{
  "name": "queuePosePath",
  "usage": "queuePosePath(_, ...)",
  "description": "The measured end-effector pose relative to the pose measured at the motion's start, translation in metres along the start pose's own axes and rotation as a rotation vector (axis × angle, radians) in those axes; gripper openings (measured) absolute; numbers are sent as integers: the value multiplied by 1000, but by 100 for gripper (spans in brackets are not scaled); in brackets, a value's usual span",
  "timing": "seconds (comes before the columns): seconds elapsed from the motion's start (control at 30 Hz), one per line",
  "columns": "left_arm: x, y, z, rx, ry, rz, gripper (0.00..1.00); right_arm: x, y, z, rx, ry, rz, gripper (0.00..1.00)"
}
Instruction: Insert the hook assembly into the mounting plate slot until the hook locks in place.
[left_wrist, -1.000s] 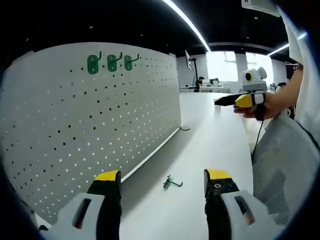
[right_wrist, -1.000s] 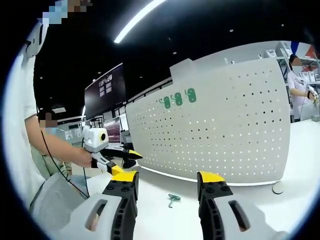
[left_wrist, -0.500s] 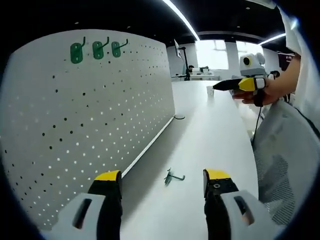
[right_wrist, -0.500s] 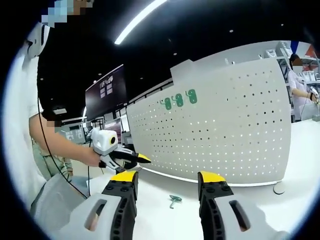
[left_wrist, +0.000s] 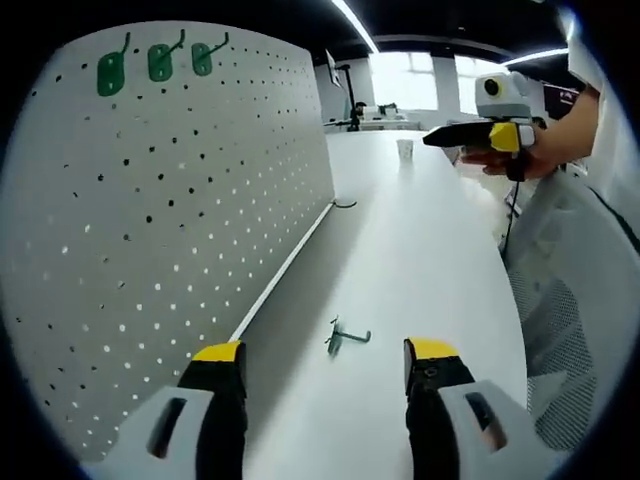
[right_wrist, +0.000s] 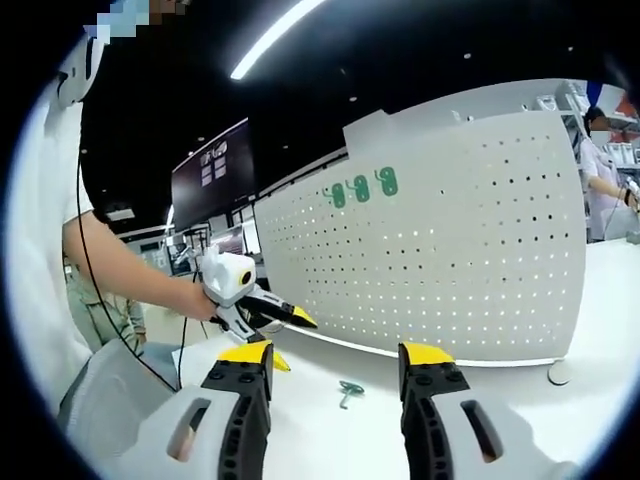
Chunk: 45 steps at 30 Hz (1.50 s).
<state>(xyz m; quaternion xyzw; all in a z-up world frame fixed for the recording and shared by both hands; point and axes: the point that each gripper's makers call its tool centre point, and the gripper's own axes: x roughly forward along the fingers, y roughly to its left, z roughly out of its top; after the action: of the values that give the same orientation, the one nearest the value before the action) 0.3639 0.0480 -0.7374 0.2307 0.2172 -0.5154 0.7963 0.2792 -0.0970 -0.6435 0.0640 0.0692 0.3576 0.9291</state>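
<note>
A small green hook assembly (left_wrist: 345, 337) lies loose on the white table, just ahead of my left gripper (left_wrist: 325, 355), whose jaws stand open and empty on either side of it. The white pegboard mounting plate (left_wrist: 150, 200) rises to the left, with three green hooks (left_wrist: 150, 62) hung near its top. My right gripper (right_wrist: 335, 355) is open and empty, held back above the table. From it I see the same hook assembly (right_wrist: 349, 391), the pegboard (right_wrist: 450, 230), its green hooks (right_wrist: 360, 188), and the left gripper (right_wrist: 290, 340) in a hand. The right gripper (left_wrist: 465, 137) hovers far right.
The white table (left_wrist: 420, 230) runs long beside the pegboard's base. A small cup (left_wrist: 404, 148) stands far down it, and a round disc (right_wrist: 558, 375) lies near the pegboard's end. The person's sleeve and mesh garment (left_wrist: 570, 320) fill the right. Another person (right_wrist: 605, 170) works behind.
My left gripper has moved forward and lower along the pegboard, nearer the hook assembly. The hook assembly has stayed on the table. The right gripper has barely moved.
</note>
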Motion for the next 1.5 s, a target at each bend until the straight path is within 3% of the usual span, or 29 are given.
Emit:
queuePosePath(0.6,27,-2,-10,12,77,-76,63,3,-2,-30,6,140,-9,49)
queuePosePath(0.93,37,1,-21,26,135,-92,61,4,-1,-39,-4,182,-3,49)
queuePosePath(1.5,50,-1,-23,55,155,-136,58,2,0,-46,-5,214,-3,47)
